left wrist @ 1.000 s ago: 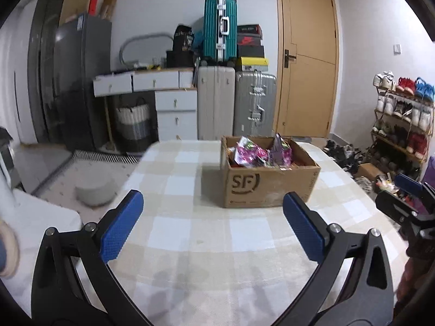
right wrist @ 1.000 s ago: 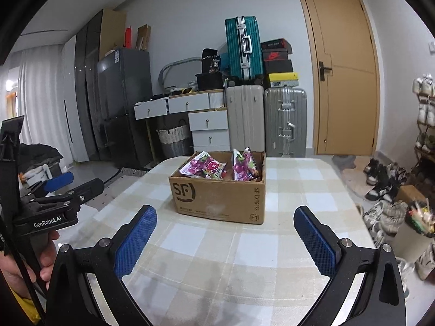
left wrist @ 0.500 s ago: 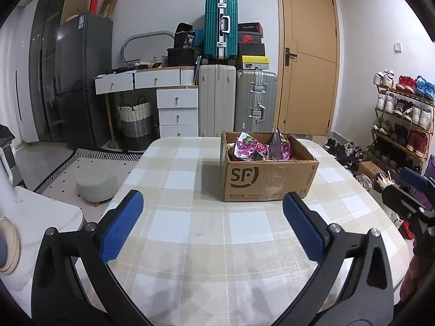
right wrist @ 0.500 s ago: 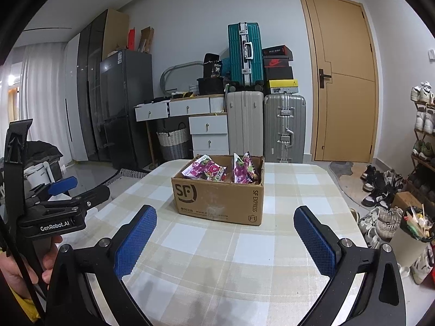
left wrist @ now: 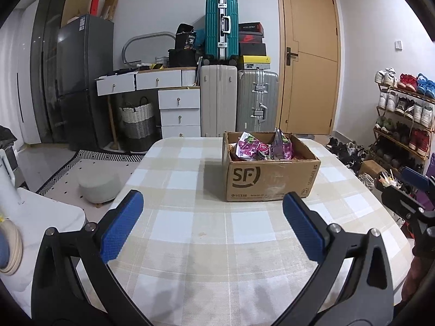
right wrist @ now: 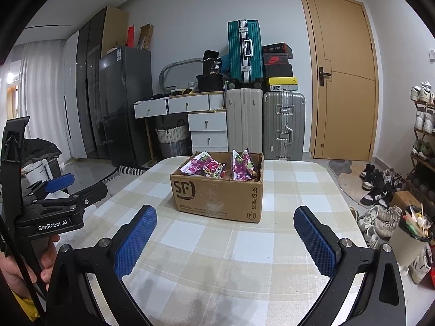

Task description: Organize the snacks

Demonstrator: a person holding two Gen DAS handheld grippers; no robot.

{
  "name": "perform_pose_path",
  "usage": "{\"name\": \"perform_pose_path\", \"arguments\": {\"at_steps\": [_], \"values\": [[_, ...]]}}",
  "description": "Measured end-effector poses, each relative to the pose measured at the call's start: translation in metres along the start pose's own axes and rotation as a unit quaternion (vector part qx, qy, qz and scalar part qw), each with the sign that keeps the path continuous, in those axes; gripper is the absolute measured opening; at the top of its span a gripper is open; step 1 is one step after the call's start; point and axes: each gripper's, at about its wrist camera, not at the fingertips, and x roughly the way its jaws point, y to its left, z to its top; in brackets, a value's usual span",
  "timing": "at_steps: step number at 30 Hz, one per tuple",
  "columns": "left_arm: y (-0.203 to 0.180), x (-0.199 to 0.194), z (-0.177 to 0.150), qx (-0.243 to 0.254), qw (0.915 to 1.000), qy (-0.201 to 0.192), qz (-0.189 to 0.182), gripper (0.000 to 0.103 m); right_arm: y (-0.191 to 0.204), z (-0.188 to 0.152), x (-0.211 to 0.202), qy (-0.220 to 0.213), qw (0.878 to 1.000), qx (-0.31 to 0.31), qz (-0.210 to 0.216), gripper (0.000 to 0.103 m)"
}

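A brown cardboard box (left wrist: 270, 179) (right wrist: 217, 193) printed "SF" stands on the checked tablecloth (left wrist: 212, 233) (right wrist: 244, 244). Purple snack bags (left wrist: 262, 148) (right wrist: 206, 165) stick up out of it. My left gripper (left wrist: 212, 222) hangs open over the near part of the table, well short of the box, with nothing between its blue pads. My right gripper (right wrist: 225, 237) is open too, empty, and also short of the box. Each gripper shows at the edge of the other's view, the left one held by a hand (right wrist: 43, 266).
Suitcases (left wrist: 239, 103) and white drawers (left wrist: 179, 111) line the far wall beside a wooden door (left wrist: 310, 62). A shoe rack (left wrist: 402, 119) and loose shoes fill the floor on the right. A grey stool (left wrist: 96, 187) sits left of the table.
Both views have tilted up and pulled slightly back, so the box sits lower in frame. Both grippers stay open and empty.
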Motion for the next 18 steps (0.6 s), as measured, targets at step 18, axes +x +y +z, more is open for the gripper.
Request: {"name": "perform_pose_path", "arguments": {"at_steps": [18], "values": [[0.0022, -0.0015, -0.0025, -0.001, 1.0, -0.004, -0.001, 0.102, -0.0018, -0.0017, 0.0017, 0.003, 1.0, -0.001, 0.003, 0.103]]}}
